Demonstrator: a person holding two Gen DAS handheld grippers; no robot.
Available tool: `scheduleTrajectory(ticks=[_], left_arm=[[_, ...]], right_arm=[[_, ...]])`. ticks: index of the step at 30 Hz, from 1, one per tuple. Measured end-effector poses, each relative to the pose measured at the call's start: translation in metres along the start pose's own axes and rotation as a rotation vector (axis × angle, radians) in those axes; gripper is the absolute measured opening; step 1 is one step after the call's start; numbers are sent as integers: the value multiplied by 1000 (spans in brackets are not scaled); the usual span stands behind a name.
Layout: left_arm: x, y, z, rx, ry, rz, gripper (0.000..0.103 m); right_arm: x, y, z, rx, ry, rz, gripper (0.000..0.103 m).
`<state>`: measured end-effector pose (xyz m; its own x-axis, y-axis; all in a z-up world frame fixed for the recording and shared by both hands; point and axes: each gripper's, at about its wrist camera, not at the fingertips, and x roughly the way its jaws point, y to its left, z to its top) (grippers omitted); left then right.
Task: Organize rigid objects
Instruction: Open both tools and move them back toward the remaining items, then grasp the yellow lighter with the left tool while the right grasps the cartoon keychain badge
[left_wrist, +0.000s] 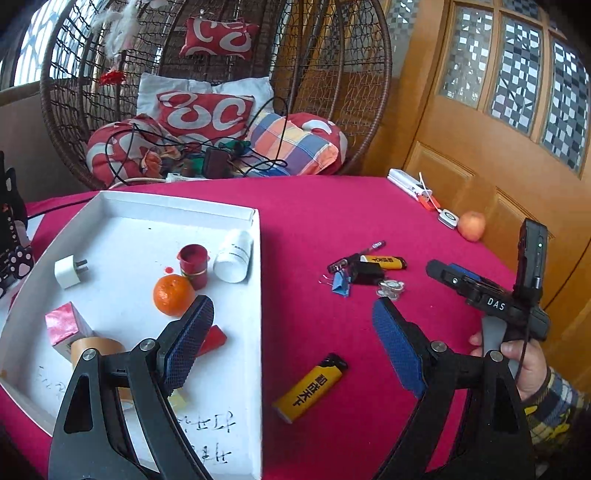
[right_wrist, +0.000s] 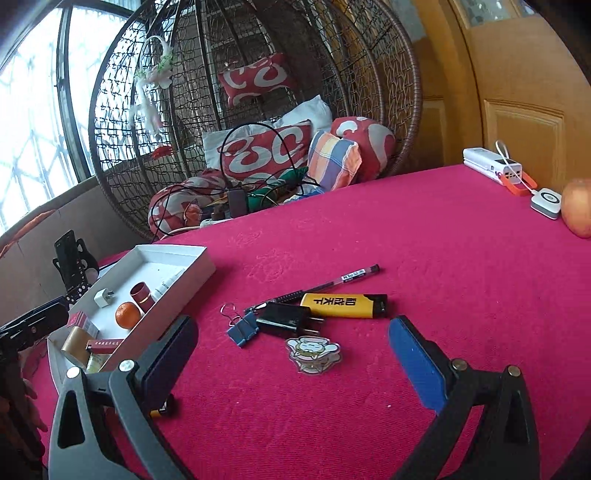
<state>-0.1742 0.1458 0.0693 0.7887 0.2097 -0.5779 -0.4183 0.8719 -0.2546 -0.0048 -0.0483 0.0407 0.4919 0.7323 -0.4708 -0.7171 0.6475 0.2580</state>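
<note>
Left wrist view: left tool gapes wide, empty, a lighter between its fingers on the worktop, tray alongside. Right tool gapes wide, empty, over a charm.

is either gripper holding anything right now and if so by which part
Nothing is held. The left gripper and right gripper both stand open and empty.
</note>
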Motion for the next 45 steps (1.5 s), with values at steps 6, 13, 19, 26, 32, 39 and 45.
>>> scheduleTrajectory(ticks=[6, 13, 19, 26, 32, 39, 45], left_arm=[[37, -51, -20, 151, 216, -173, 88], [68, -70, -32, 224, 290, 19, 88], [81, -66, -47, 267, 377, 63, 88], [72, -83, -61, 231, 423, -99, 88], [62, -91, -62, 281, 378, -71, 88], [34, -88, -66, 413, 333, -83, 88], [43, -89, -85, 486, 398, -71, 88]], right_arm=[[1, -29, -6, 111, 30, 3, 103], [-1, -33, -7, 134, 30, 15, 103], [3, -31, -6, 125, 45, 23, 103], [3, -38, -7, 158, 45, 17, 103], [2, -40, -7, 167, 43, 11, 103], [4, -41, -6, 172, 51, 14, 103], [5, -41, -7, 177, 59, 7, 103]])
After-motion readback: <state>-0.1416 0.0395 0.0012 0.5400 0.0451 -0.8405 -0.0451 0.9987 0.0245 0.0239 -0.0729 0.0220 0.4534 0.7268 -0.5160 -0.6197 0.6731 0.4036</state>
